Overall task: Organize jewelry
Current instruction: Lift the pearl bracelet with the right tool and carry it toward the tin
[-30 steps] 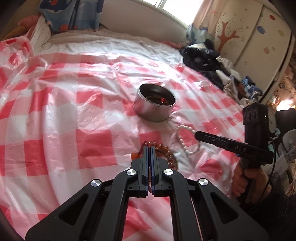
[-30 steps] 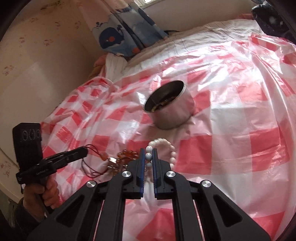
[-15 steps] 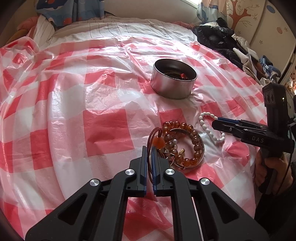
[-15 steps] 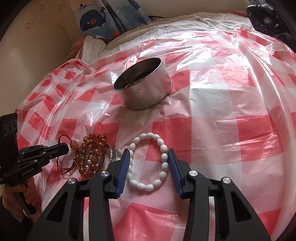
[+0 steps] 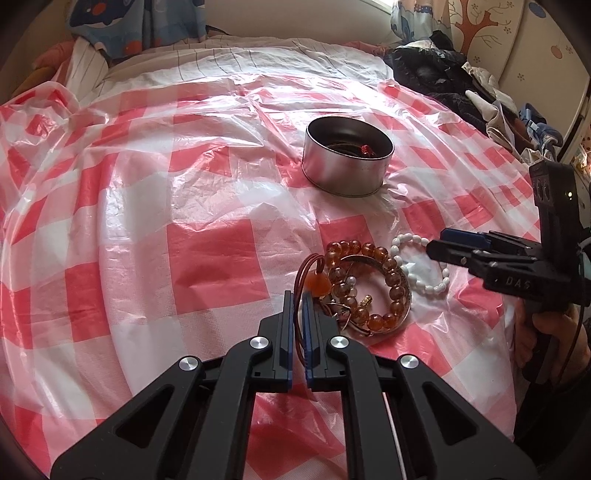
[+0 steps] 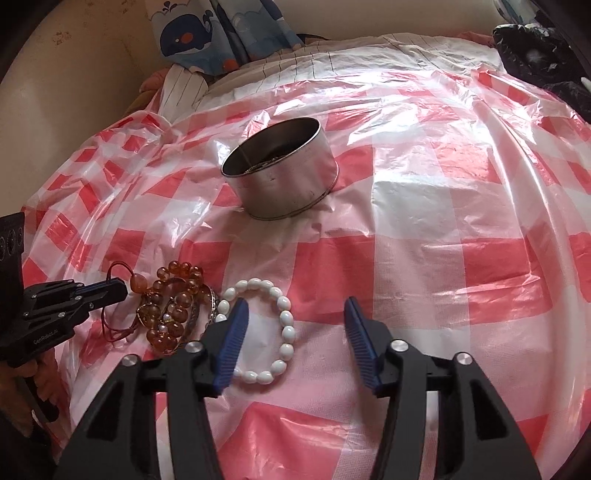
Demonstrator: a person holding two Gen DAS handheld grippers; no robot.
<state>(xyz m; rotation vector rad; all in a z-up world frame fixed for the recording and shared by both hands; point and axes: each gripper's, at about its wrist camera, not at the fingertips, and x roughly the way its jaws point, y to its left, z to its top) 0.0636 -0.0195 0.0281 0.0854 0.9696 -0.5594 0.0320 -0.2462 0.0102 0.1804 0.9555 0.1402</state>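
A white bead bracelet (image 6: 286, 332) lies flat on the red-checked plastic sheet (image 6: 424, 221). My right gripper (image 6: 295, 302) hovers over it with its jaws opening; the pads do not touch it. Left of it sits a tangle of amber bead bracelets (image 6: 173, 314) with a metal bangle. My left gripper (image 5: 299, 306) is shut on the red cord (image 5: 301, 271) of the amber beads (image 5: 395, 291). A round metal tin (image 5: 343, 177) with some jewelry inside stands beyond them, also in the right wrist view as the tin (image 6: 288, 188). The left wrist view shows the right gripper (image 5: 443, 240) by the white bracelet (image 5: 436, 286).
The sheet covers a bed. Dark clothes (image 5: 443, 74) are piled at the far right, beside a decorated wardrobe (image 5: 524, 44). A whale-print cloth (image 6: 192, 33) hangs at the bed's head. A hand (image 5: 546, 332) holds the right gripper's handle.
The right gripper opened and let go of the white bracelet, which now lies on the sheet. The left gripper stayed shut with the red cord in it. Both views tilted down.
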